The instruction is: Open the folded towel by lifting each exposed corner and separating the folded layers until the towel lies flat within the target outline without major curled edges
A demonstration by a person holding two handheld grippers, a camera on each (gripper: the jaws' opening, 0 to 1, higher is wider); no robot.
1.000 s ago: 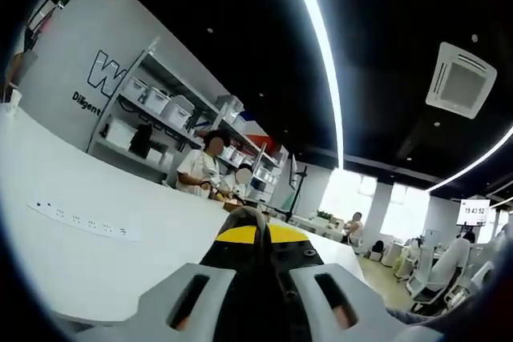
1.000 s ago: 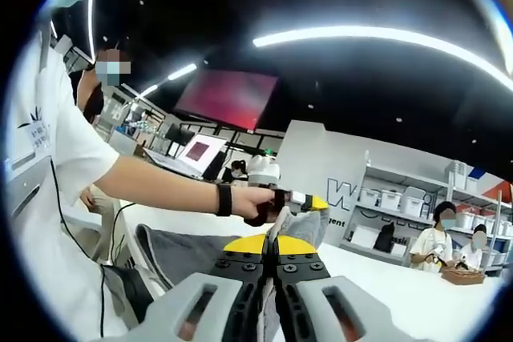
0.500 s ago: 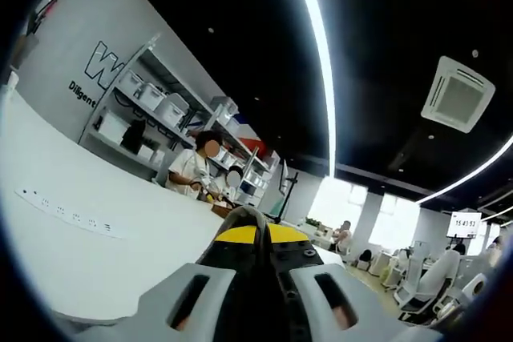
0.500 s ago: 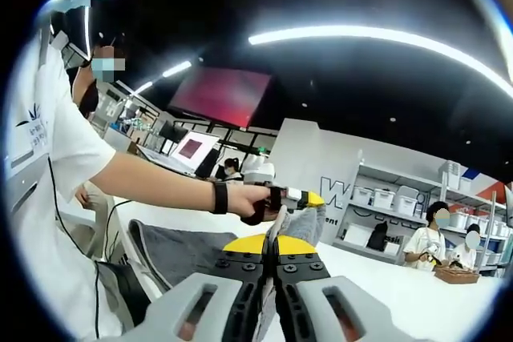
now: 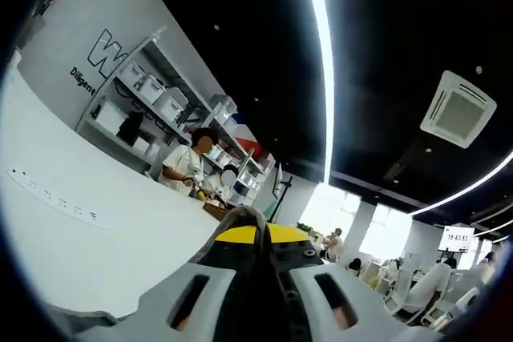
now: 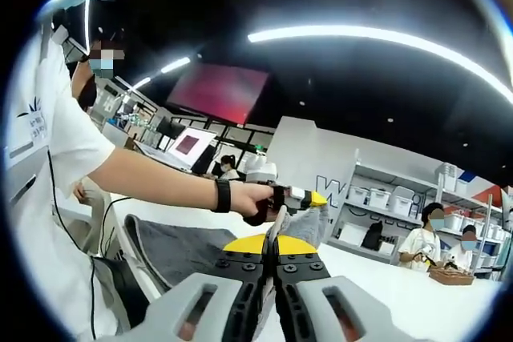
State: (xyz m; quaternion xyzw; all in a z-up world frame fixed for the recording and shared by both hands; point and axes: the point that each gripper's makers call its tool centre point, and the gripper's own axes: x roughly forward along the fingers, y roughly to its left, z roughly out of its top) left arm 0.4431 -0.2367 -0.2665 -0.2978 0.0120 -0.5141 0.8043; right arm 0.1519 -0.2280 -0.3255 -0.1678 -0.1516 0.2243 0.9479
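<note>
Now both your tools pinch the soft grey cloth towel [image 6: 200,246] aloft; left tool [image 5: 256,234], right tool [image 6: 275,255]: spread it taut, then lower evenly onto the white bench [image 6: 417,298].

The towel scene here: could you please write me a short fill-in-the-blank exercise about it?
1. In the right gripper view, the towel held up between both grippers is ____ in colour.
2. The right gripper has its jaws ____ on the towel's edge.
3. The person's hand holds the left gripper, and on that wrist sits a ____ band.
4. The table under the left gripper view is ____.

Missing words: grey; shut; black; white
</note>
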